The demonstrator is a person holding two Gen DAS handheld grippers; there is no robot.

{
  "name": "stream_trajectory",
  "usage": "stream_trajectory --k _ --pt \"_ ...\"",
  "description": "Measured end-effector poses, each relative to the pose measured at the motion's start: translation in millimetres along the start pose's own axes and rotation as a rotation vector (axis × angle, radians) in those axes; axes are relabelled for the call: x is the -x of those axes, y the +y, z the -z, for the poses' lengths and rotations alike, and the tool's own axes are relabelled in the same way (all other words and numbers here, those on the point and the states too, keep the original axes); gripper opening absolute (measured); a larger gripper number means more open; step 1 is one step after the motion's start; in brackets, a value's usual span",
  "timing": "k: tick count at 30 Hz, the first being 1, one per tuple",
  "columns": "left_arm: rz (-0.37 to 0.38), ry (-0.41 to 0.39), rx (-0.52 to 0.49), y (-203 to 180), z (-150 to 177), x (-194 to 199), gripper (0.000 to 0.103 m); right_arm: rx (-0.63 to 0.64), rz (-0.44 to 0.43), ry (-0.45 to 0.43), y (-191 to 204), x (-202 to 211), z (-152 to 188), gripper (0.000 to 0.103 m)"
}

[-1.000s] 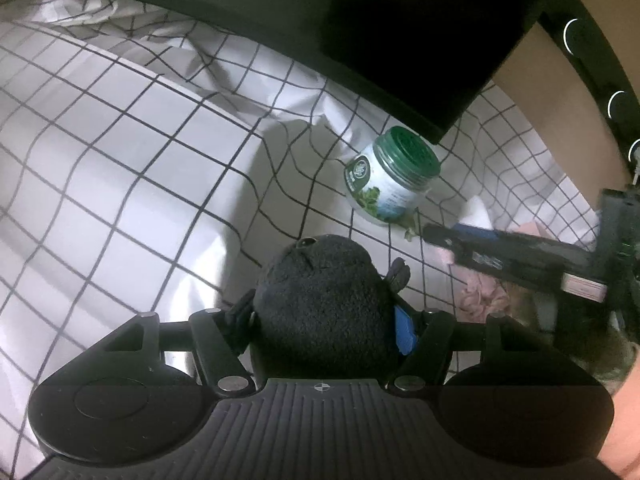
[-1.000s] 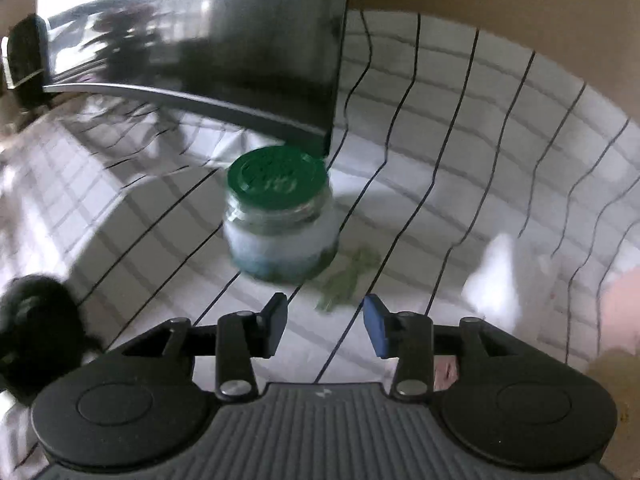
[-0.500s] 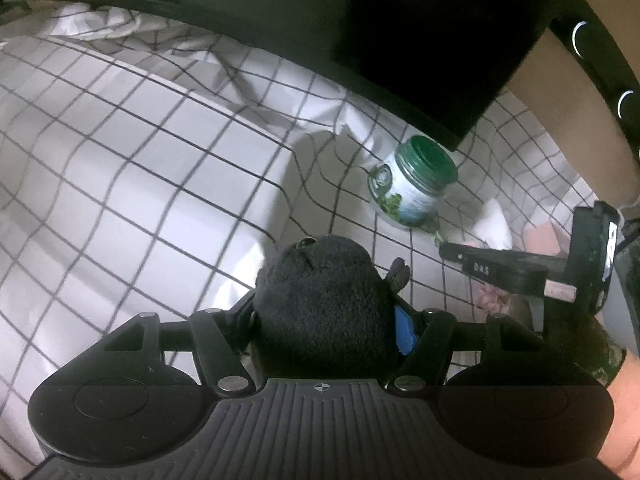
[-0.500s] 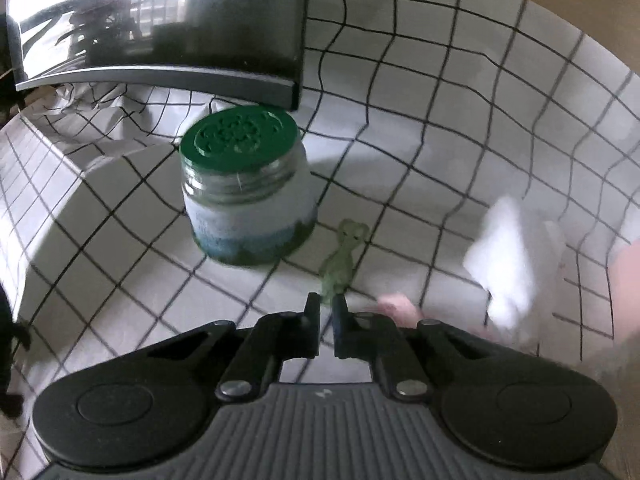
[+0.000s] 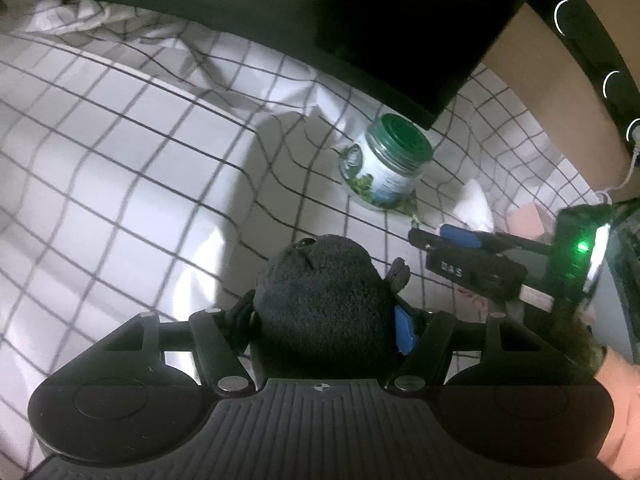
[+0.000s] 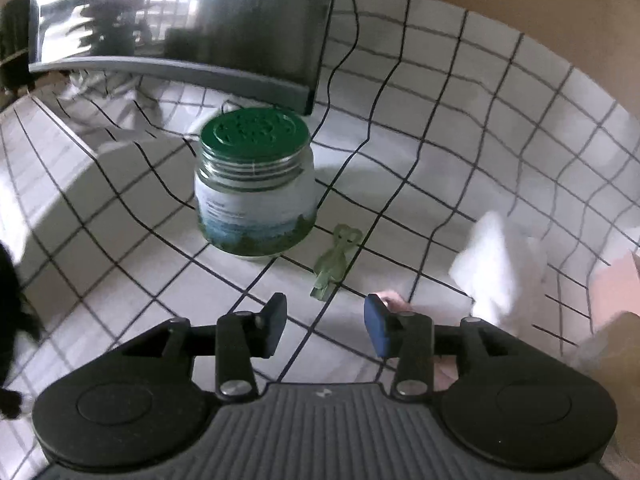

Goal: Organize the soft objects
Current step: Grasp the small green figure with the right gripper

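Observation:
My left gripper point(image 5: 326, 326) is shut on a black plush toy point(image 5: 324, 296) and holds it above the checked cloth point(image 5: 120, 160). My right gripper point(image 6: 326, 324) is open and empty, low over the cloth just short of a small green soft figure point(image 6: 336, 260) lying beside a green-lidded jar point(image 6: 254, 184). The right gripper also shows in the left wrist view point(image 5: 424, 238), to the right of the plush. A white soft piece point(image 6: 500, 268) and something pink point(image 6: 394, 304) lie at the right fingertip's side.
A dark monitor point(image 6: 180, 20) stands behind the jar on the cloth. The jar also shows in the left wrist view point(image 5: 384, 168). A pink item point(image 5: 528, 220) lies at far right. A tan wall point(image 5: 540, 60) bounds the back.
My right gripper closed half a second ago and has opened again, empty, a little farther back from the green figure. My left gripper keeps hold of the black plush and has shifted slightly.

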State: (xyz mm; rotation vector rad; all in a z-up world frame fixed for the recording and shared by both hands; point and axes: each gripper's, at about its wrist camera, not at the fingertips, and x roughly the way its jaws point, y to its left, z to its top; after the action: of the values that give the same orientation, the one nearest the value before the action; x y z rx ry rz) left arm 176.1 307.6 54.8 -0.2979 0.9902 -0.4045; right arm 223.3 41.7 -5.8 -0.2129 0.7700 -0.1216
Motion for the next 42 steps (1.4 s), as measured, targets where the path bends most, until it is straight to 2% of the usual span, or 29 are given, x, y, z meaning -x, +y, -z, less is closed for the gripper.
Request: stream_trajectory --k 4,6,8,10,15,22,27,30,31,32,34,39,42 --pt "-0.029 -0.015 0.019 11.0 -1.1 7.9 0.071 -0.022 0.008 -0.014 -4.7 -13.1 -6.1 0.042" --pt "-0.038 -0.019 0.031 14.3 -1.6 8.6 0.071 -0.045 -0.015 -0.007 -9.8 -17.1 -9.6 0.038" --pt "-0.04 -0.017 0.039 14.6 -1.5 7.3 0.071 -0.053 -0.036 0.008 -12.9 -19.2 -12.4 0.01" --pt "-0.03 -0.011 0.043 11.8 -1.5 4.3 0.071 -0.042 -0.023 0.024 -12.1 -18.0 -13.1 0.009" --pt "0.001 -0.004 0.052 -1.0 -3.8 -8.0 0.071 -0.026 -0.055 0.04 -12.1 0.1 -0.5 0.009" --pt "0.026 0.011 0.055 -16.5 -3.6 -24.0 0.071 -0.009 -0.165 0.032 -12.6 56.0 36.7 0.009" --pt "0.031 0.041 0.072 -19.8 -2.4 -40.1 0.071 0.036 -0.167 0.034 -9.8 71.5 52.7 0.009" --pt "0.043 0.049 0.068 -21.3 -0.7 -40.5 0.071 0.092 -0.231 0.032 -4.6 79.7 56.5 0.01" --pt "0.045 0.049 0.067 -21.1 -0.5 -40.0 0.071 0.105 -0.236 0.03 -2.6 83.3 58.2 0.016" --pt "0.045 0.046 0.069 -20.4 -0.6 -39.8 0.071 0.124 -0.224 0.026 0.7 86.4 60.6 0.03" --pt "0.043 0.041 0.077 -18.0 -1.5 -40.6 0.071 0.16 -0.173 0.026 5.9 87.4 65.5 0.043" --pt "0.053 0.046 0.079 -16.3 -3.6 -43.6 0.071 0.135 -0.133 0.052 4.4 84.2 69.0 0.043" --pt "0.057 0.047 0.068 -17.5 -3.8 -43.4 0.071 0.109 -0.162 0.029 8.0 90.0 64.9 0.044"
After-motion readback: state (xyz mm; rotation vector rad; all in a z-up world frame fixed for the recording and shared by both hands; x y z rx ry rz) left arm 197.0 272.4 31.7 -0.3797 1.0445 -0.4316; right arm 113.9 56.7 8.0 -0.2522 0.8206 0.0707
